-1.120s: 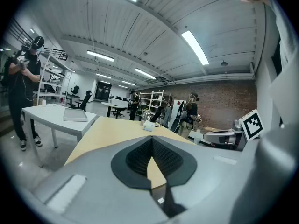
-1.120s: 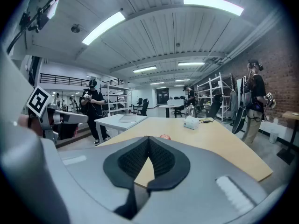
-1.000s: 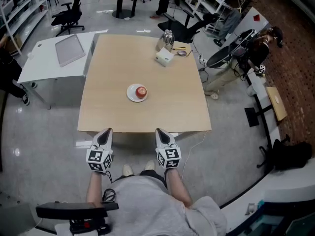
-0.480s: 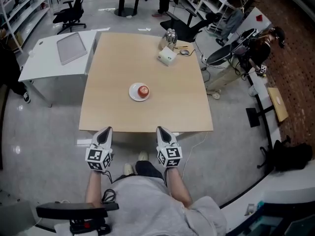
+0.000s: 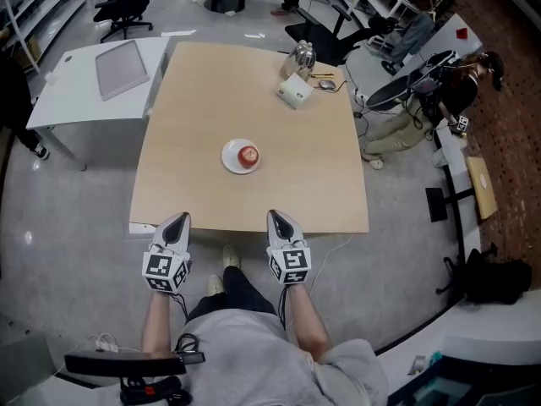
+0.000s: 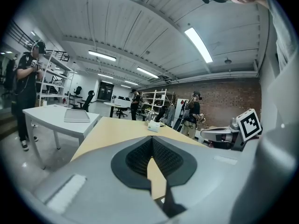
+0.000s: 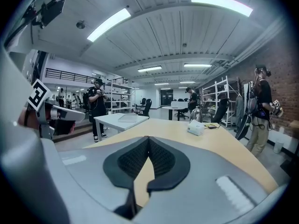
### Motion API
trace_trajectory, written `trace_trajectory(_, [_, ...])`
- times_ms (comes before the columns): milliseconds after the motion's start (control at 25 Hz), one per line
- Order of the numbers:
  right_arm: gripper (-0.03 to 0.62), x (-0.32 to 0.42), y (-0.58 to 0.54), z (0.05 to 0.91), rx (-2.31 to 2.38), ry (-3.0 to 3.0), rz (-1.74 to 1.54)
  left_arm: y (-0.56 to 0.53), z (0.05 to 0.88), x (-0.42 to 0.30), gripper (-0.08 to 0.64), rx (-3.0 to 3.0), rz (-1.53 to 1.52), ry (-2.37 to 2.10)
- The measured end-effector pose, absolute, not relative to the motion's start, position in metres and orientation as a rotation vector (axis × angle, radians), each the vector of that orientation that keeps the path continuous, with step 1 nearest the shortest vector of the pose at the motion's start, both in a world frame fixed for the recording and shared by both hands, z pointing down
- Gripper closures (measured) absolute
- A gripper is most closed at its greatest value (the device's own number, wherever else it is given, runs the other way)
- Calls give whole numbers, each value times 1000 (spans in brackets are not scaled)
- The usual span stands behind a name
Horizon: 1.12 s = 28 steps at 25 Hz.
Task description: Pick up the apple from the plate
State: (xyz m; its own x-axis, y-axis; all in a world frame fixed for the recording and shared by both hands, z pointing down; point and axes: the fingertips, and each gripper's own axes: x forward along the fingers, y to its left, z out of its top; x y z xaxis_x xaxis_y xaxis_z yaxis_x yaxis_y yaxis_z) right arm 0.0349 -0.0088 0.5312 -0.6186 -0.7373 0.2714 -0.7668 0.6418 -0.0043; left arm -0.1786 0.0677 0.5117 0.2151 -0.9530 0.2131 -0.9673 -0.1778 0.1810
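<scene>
Only head view shows apple [image 5: 248, 155] on plate [image 5: 229, 157].

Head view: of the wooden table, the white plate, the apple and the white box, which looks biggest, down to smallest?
1. wooden table
2. white plate
3. white box, nearly the plate's size and farther from the camera, so these two are unsure
4. apple
</scene>
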Motion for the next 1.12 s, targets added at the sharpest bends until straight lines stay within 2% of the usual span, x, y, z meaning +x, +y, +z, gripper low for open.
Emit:
trace_trajectory(760, [584,9,-100,614,1076,-2566,261,13,583,-177,540,2071,150,-1773])
trace_trajectory(1120, [571,0,-128,627,1029,-2550,254,10,588,-174,540,2021,162,-1770])
